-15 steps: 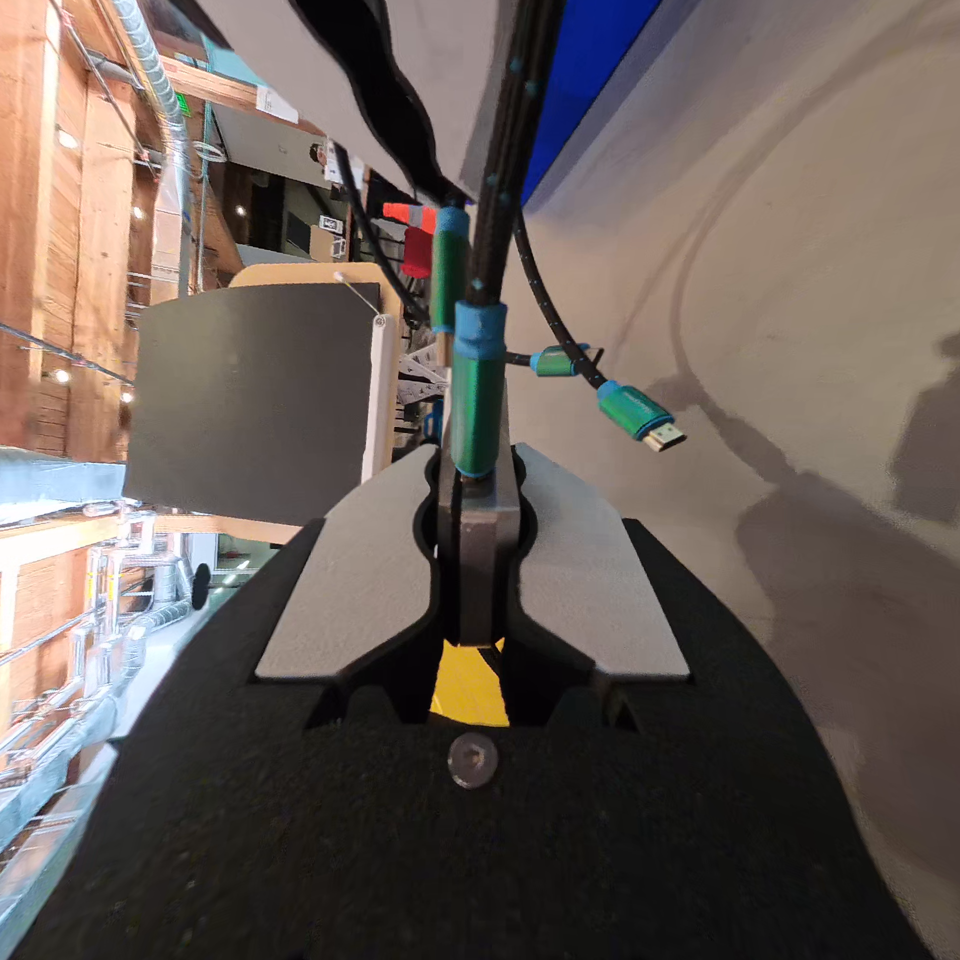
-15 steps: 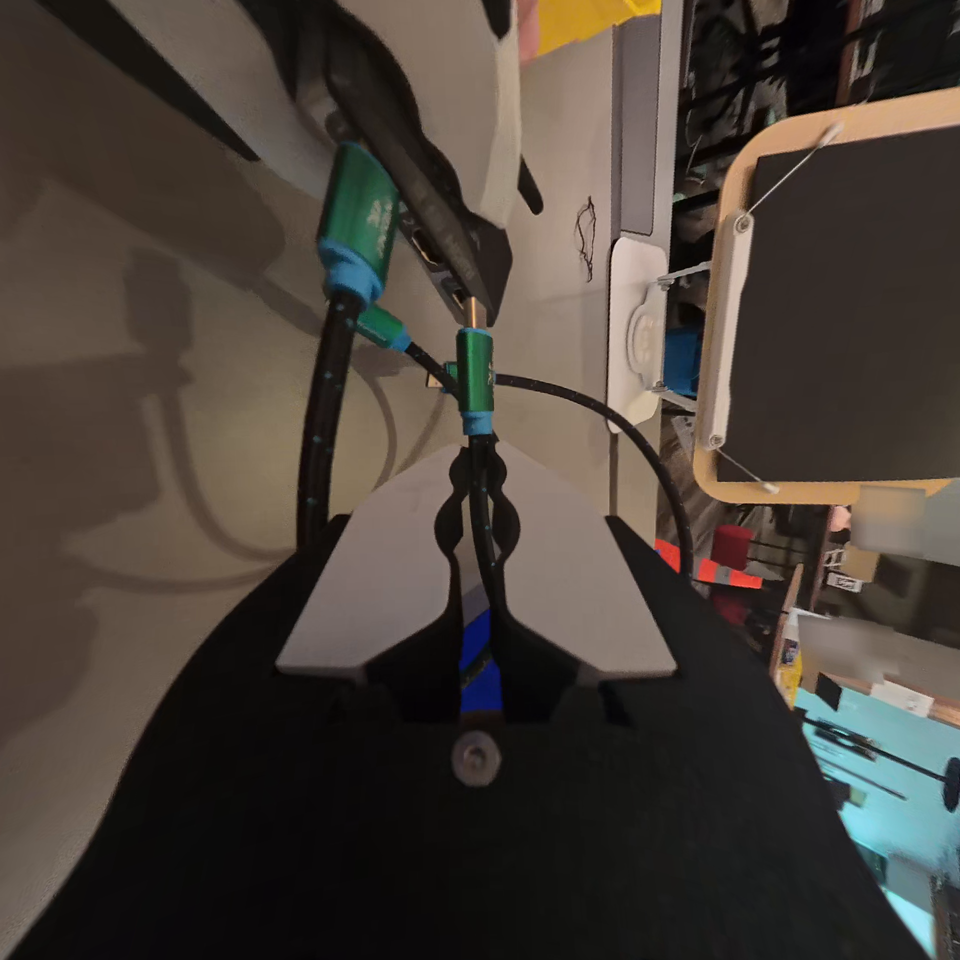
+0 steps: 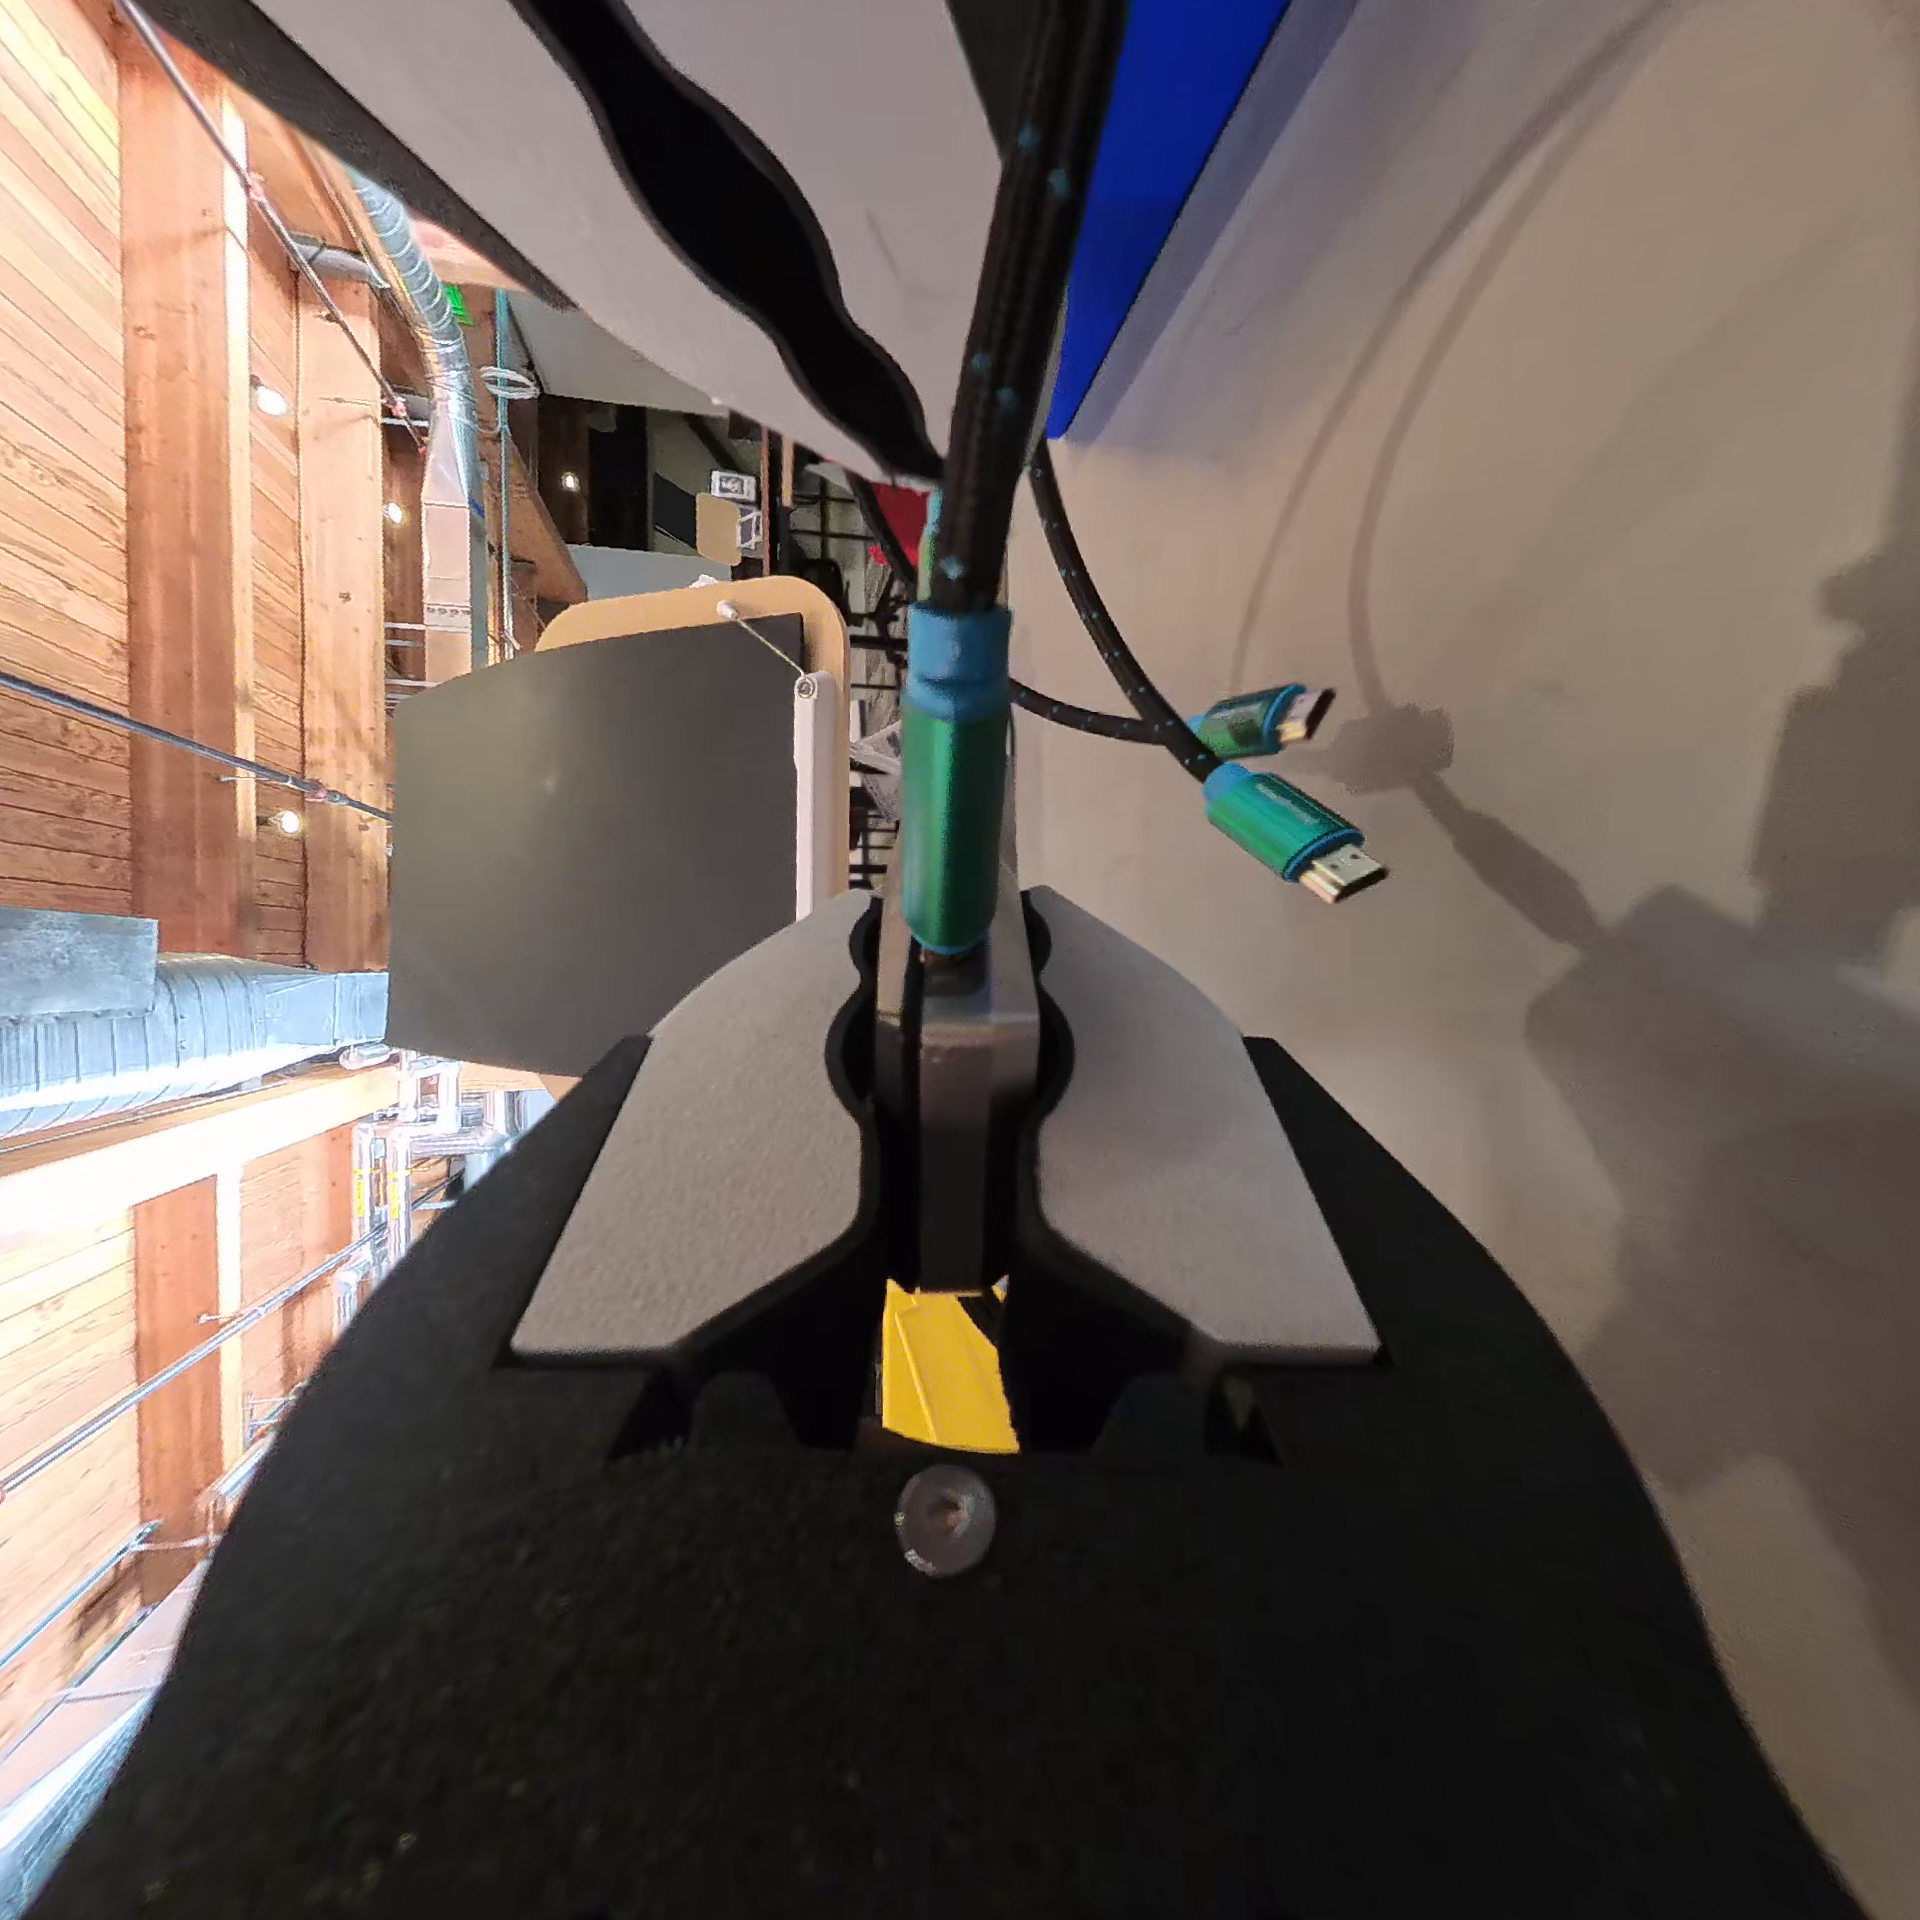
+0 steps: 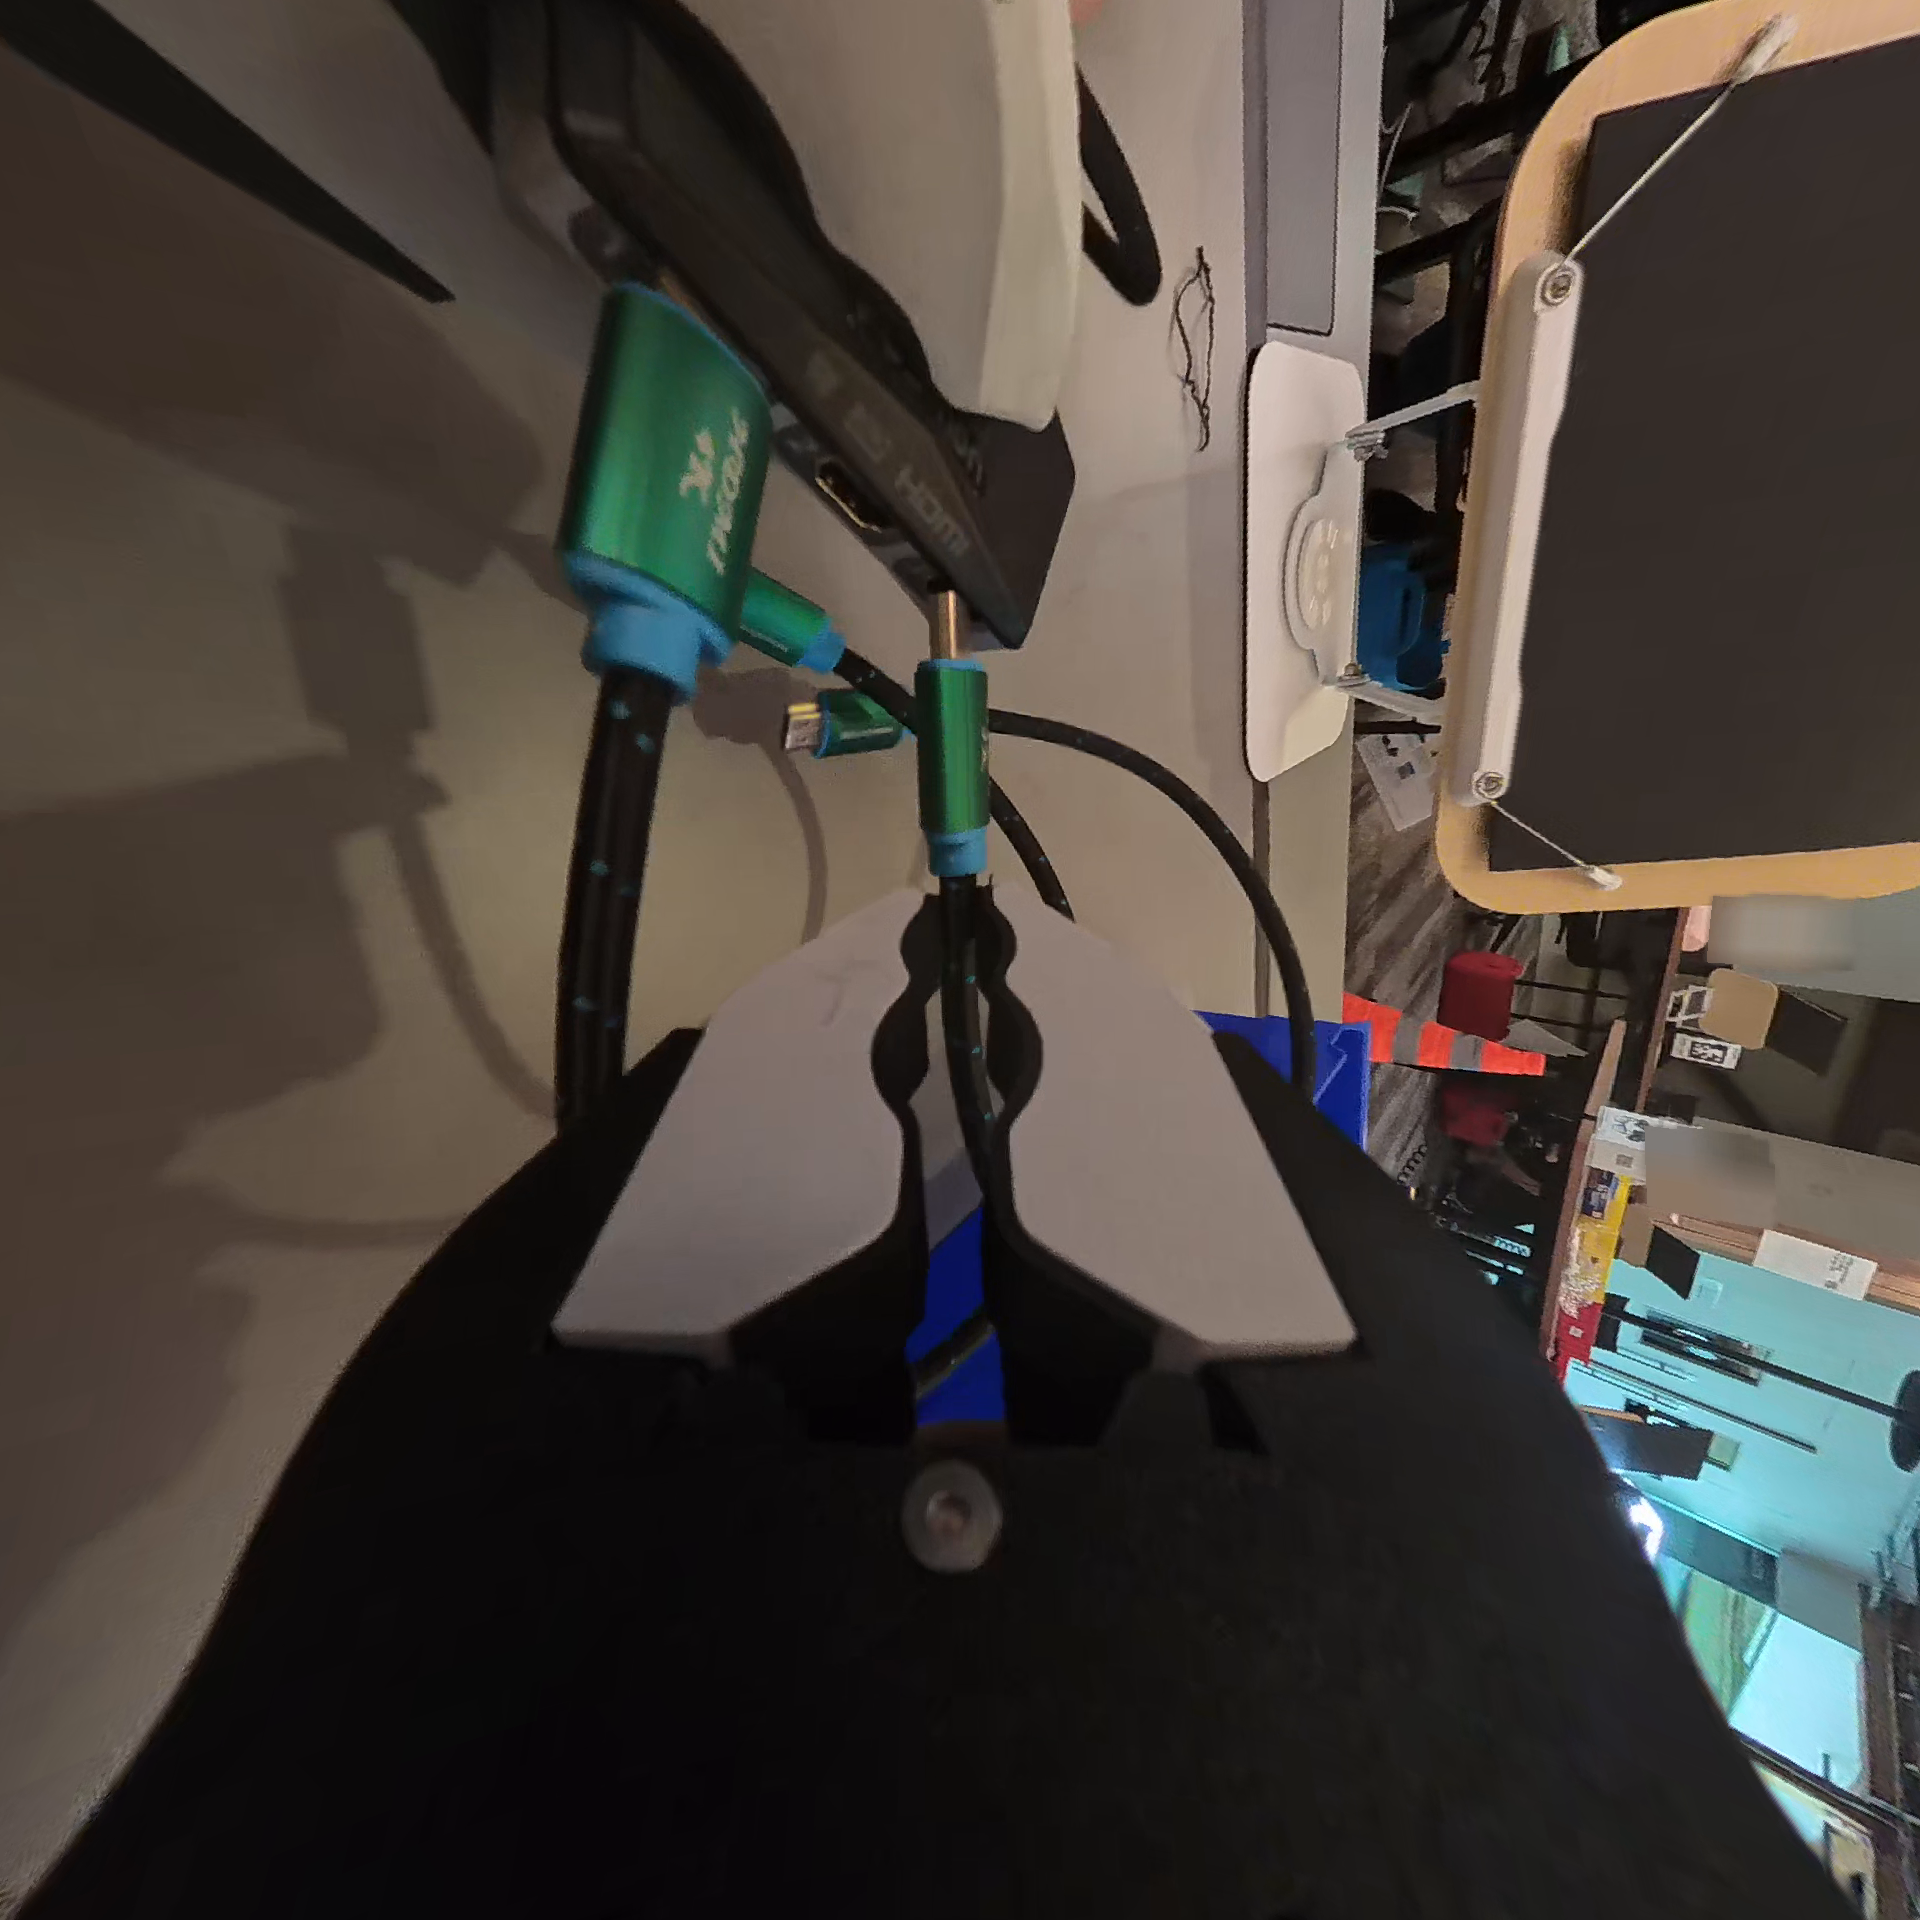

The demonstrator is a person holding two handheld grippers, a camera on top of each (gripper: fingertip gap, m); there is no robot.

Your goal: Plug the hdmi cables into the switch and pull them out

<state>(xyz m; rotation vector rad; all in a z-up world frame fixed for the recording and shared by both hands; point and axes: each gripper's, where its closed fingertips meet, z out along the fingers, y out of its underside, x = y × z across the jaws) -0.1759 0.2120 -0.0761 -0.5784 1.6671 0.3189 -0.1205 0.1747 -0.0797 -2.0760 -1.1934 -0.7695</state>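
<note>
L gripper (image 3: 951,997) sits centre frame in the left wrist view, fingers (image 3: 727,1122) pinching the grey switch (image 3: 961,1122) edge-on. A green plug (image 3: 948,821) w/ blue collar is seated in the switch's top edge, its braided cable running up out of frame. Two loose green plugs (image 3: 1288,831) hang right of centre, gold tips bare, apart from the beige surface (image 3: 1558,520).

R gripper (image 4: 958,925), centre of the right wrist view, has its fingers (image 4: 800,1091) pressed onto a thin braided cable (image 4: 961,997) just below a small green plug (image 4: 954,764). That plug's metal tip is at the lower corner of the black switch body, upper centre; can't tell how far in it sits. A bigger green plug (image 4: 665,488) is plugged in at upper left, thick cable dropping down the left side.
</note>
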